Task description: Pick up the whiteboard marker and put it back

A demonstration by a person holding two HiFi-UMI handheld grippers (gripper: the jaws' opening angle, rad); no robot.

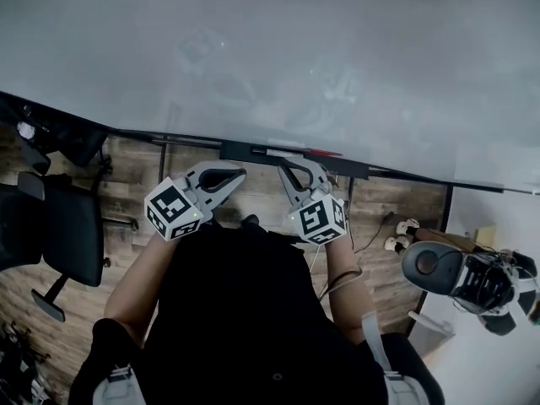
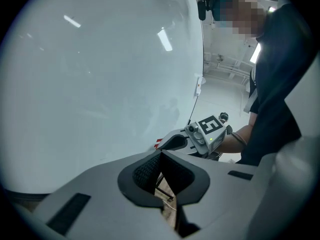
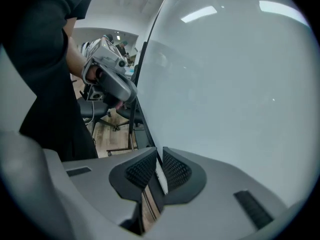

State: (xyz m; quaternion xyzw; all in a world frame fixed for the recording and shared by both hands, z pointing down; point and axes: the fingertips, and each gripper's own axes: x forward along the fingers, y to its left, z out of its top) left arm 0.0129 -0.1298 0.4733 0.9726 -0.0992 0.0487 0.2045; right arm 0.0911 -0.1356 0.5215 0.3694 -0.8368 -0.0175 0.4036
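Note:
A large whiteboard [image 1: 295, 49] fills the top of the head view, with a dark tray [image 1: 253, 152] along its lower edge. A thin red marker [image 1: 325, 152] lies on that tray, just right of my grippers. My left gripper [image 1: 243, 174] and right gripper [image 1: 287, 165] hover side by side just below the tray, tips toward the board. Both are shut, with nothing between the pads. In the left gripper view the left gripper [image 2: 159, 158] faces the whiteboard [image 2: 100, 74], with the right gripper [image 2: 175, 141] beyond it. The right gripper [image 3: 159, 159] points along the whiteboard [image 3: 230, 74].
A black office chair [image 1: 59, 226] stands on the wooden floor at the left. At the right are a grey chair [image 1: 430, 264] and a dark shoe [image 1: 485, 281]. The board's black stand legs [image 3: 132, 119] run down beside the person's dark torso [image 1: 245, 310].

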